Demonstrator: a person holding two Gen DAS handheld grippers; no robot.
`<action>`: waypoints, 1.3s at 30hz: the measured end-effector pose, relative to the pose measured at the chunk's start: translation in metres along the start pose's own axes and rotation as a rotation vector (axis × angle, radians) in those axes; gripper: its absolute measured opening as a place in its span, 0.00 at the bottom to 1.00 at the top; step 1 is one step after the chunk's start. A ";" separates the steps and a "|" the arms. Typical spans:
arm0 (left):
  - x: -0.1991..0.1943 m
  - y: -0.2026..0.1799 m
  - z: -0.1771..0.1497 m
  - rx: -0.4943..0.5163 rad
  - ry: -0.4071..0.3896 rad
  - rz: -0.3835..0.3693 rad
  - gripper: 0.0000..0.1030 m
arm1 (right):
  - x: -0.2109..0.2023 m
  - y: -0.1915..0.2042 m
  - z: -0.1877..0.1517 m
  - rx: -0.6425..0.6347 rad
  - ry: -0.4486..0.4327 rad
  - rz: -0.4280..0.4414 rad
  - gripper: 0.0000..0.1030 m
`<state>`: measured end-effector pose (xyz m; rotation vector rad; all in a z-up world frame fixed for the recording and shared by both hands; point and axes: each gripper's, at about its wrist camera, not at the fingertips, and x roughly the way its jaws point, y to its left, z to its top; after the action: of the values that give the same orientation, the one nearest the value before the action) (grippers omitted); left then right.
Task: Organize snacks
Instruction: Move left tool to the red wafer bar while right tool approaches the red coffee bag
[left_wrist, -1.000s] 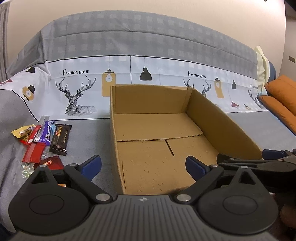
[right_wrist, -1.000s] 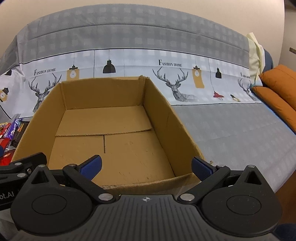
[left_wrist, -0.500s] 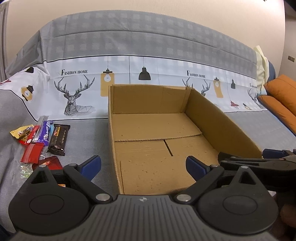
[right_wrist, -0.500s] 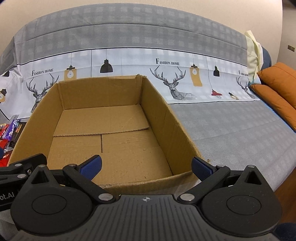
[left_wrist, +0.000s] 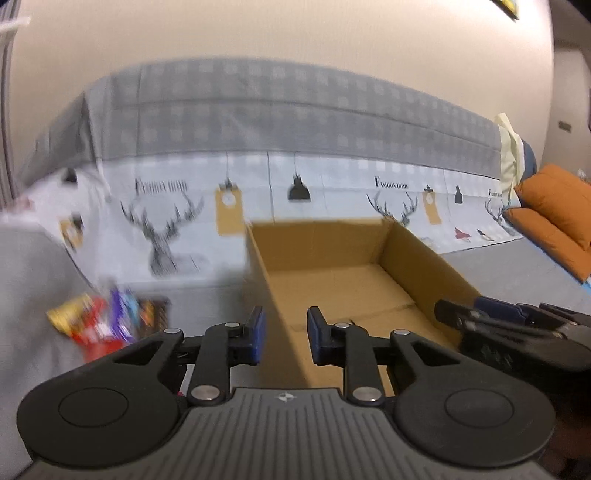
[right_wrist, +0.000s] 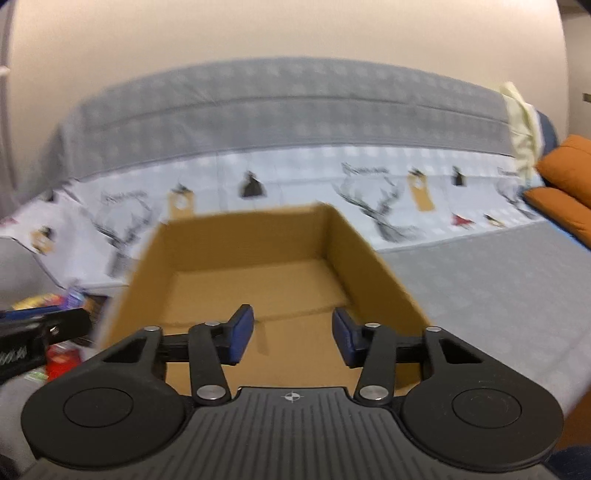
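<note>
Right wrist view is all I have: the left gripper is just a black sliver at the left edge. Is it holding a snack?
Observer: No. The left wrist view shows the left gripper with nothing between its blue pads; its jaws are closing on air.
Operator: Where is the snack pile from there?
Observer: The snack pile lies on the grey cover, left of the cardboard box and apart from it. It is blurred, with yellow, red and purple wrappers showing.

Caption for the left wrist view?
Left gripper, empty and closing, faces an empty cardboard box; snacks lie left.
</note>
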<state>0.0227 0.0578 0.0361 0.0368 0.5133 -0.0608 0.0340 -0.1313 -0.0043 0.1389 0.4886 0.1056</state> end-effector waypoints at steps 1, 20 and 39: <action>-0.001 0.010 0.008 0.033 -0.006 0.002 0.26 | -0.003 0.008 0.004 -0.015 -0.018 0.037 0.48; 0.075 0.182 -0.009 -0.214 0.264 0.146 0.26 | 0.042 0.195 -0.011 -0.289 0.149 0.553 0.71; 0.120 0.219 -0.038 -0.454 0.426 0.172 0.56 | 0.158 0.222 -0.078 -0.282 0.516 0.450 0.92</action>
<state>0.1234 0.2724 -0.0521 -0.3565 0.9373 0.2376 0.1208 0.1174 -0.1104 -0.0616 0.9449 0.6592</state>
